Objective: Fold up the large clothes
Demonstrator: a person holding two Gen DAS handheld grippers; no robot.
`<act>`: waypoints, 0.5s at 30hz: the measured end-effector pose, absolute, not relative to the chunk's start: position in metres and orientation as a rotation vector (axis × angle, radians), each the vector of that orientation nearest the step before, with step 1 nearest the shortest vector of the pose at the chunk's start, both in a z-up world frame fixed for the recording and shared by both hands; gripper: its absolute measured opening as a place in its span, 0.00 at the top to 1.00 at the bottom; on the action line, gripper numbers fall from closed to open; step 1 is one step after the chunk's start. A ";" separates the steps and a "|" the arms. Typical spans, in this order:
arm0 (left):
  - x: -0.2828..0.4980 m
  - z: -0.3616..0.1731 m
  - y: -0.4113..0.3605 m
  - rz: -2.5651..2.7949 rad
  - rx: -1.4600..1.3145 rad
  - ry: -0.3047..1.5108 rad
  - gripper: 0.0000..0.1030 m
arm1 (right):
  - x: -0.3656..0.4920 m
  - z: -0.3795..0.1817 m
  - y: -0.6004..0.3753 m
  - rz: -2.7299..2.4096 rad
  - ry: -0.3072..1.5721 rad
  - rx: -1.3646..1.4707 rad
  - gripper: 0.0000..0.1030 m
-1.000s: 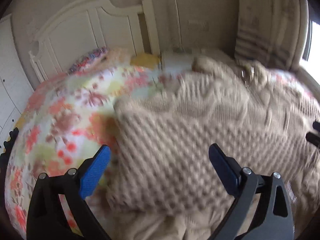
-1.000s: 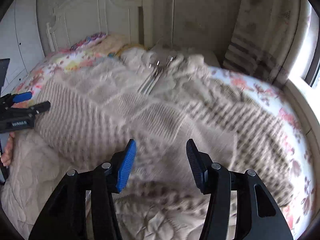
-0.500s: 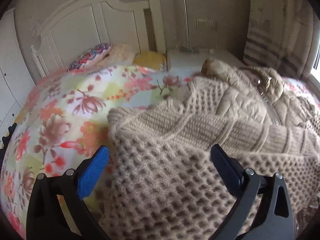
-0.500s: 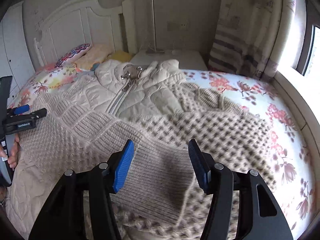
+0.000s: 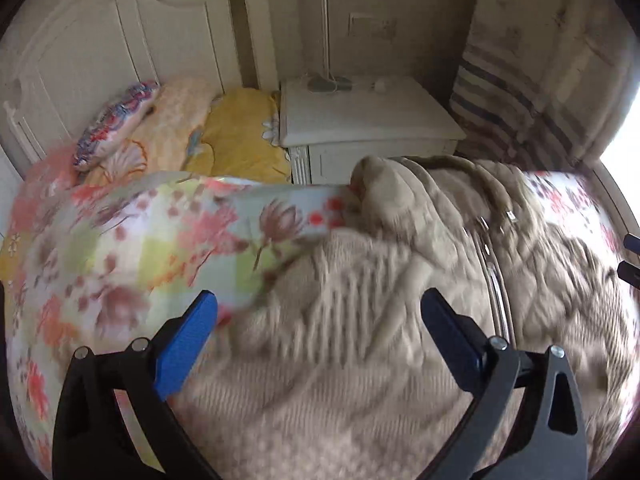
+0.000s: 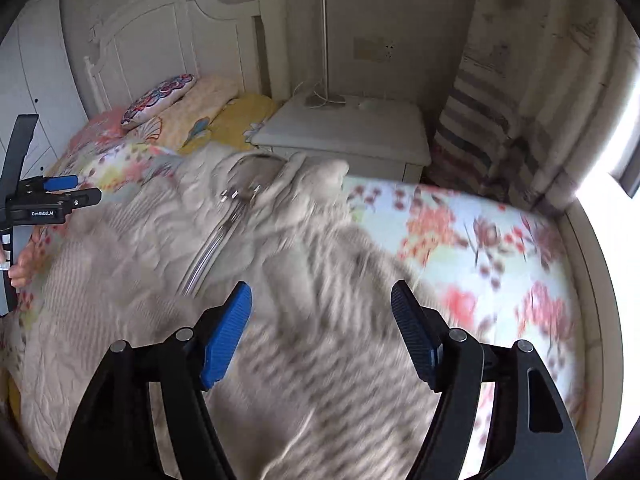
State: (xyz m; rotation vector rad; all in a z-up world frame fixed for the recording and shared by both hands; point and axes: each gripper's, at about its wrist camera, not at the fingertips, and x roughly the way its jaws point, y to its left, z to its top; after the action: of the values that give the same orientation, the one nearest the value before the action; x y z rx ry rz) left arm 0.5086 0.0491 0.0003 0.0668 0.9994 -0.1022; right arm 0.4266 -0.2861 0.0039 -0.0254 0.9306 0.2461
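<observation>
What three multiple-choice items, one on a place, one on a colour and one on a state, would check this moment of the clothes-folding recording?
1. Where does the beige garment lie?
A. on the nightstand
B. on the floral bedspread
C. on the floor

2. What colour are the pads on the right gripper?
A. blue
B. red
C. green

3. How do the jaws of the left gripper stand?
A. shut on the garment's zipper
B. shut on a pillow
C. open, nothing pressed between them

Answers:
1 B: the garment is spread over the floral bedspread, while the white nightstand stands behind it.
2 A: both pads are bright blue on black fingers.
3 C: the pads stand wide apart above the knit fabric, with no cloth pinched.
</observation>
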 end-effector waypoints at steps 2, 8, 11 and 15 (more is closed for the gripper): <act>0.551 -0.007 0.048 -0.098 0.017 1.057 0.02 | 0.480 0.003 -0.295 0.236 0.991 0.045 0.32; 0.682 -0.038 0.045 -0.185 -0.216 1.221 0.02 | 0.629 -0.034 -0.291 0.322 1.189 0.307 0.30; 0.727 -0.063 0.036 -0.227 -0.233 1.326 0.02 | 0.683 -0.071 -0.273 0.340 1.335 0.327 0.30; 0.778 -0.111 0.025 -0.280 -0.227 1.504 0.03 | 0.729 -0.117 -0.255 0.424 1.532 0.381 0.30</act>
State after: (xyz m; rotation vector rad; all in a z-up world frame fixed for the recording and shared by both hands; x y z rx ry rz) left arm 0.7782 0.0247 -0.1109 -0.2266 1.5037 -0.2798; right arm 0.7289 -0.2546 -0.1173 0.3814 1.5324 0.4243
